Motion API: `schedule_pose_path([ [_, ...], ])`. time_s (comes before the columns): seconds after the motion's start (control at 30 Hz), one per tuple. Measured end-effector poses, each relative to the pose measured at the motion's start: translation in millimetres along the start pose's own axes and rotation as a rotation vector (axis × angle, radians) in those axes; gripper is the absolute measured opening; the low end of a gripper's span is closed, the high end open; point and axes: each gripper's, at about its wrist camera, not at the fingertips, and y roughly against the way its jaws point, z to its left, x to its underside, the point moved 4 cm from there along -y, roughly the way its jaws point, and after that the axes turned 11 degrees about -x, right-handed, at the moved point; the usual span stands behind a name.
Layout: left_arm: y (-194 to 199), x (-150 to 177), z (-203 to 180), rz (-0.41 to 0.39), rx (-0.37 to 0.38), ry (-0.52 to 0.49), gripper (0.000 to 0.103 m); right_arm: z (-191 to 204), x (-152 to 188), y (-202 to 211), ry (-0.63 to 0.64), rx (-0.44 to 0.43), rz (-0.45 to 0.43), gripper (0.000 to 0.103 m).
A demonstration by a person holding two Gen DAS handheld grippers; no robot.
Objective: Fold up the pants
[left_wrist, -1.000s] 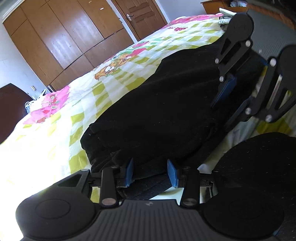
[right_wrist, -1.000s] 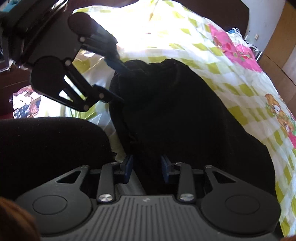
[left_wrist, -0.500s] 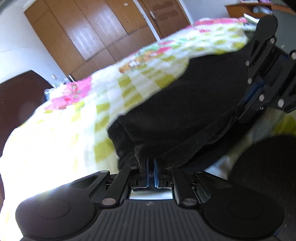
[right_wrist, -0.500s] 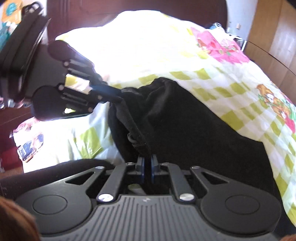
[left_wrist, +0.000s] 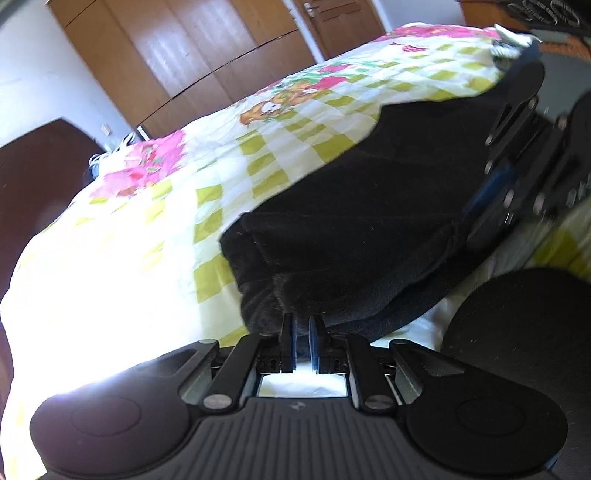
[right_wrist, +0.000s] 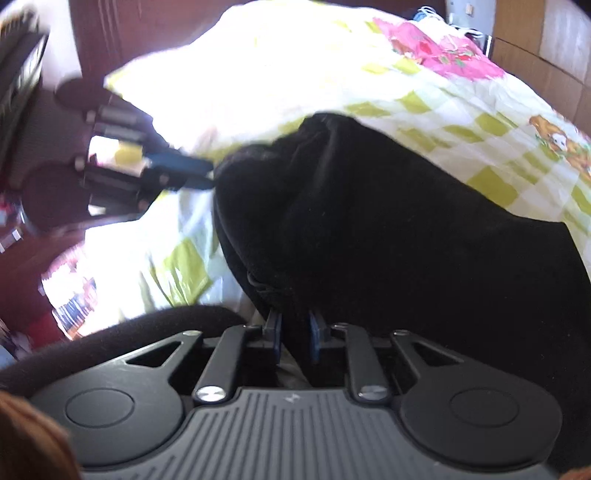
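Home bedroom: bed (left_wrist: 155, 236) with checked quilt ahead of the tongs, wooden wardrobe (left_wrist: 177, 62) and door (left_wrist: 340, 26) beyond.

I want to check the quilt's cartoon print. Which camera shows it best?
The left wrist view: the cartoon print sits whole and fairly sharp on the quilt. The right wrist view only catches it at the blurred right edge.

1 pr black pants (left_wrist: 362, 221), 2 grippers: left (left_wrist: 302, 341), right (right_wrist: 294, 339), 1 checked bedspread (left_wrist: 147, 236), 1 wardrobe (left_wrist: 177, 55), 1 door (left_wrist: 340, 26)
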Motion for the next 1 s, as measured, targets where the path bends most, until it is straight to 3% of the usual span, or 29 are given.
schedule_pose_path([
  [0.17, 2, -56, -7, -0.080, 0.077, 0.131, 0.026, -64, -2, 79, -0.122, 0.056, -0.159, 0.026],
  [0.27, -23, -100, -41, -0.158, 0.169, 0.140, 0.027, -131, 2, 109, -0.203, 0.182, -0.220, 0.028],
  [0.33, -43, -126, -67, -0.192, 0.226, 0.117, 0.028, -174, 3, 115, -0.227, 0.209, -0.233, 0.030],
  [0.53, -92, -145, -115, -0.152, 0.304, 0.052, 0.028, -282, 14, 96, -0.422, -0.007, -0.197, 0.030],
  [0.63, -105, -136, -119, -0.110, 0.303, 0.063, 0.029, -291, 29, 92, -0.482, -0.220, -0.165, 0.030],
  [0.73, -111, -131, -123, -0.085, 0.305, 0.067, 0.029, -281, 40, 101, -0.456, -0.311, -0.137, 0.030],
  [0.83, -114, -133, -126, -0.082, 0.295, 0.056, 0.030, -262, 43, 114, -0.415, -0.351, -0.135, 0.030],
  [1.0, -115, -132, -130, -0.072, 0.284, 0.044, 0.030, -234, 41, 113, -0.269, -0.293, -0.097, 0.030],
])
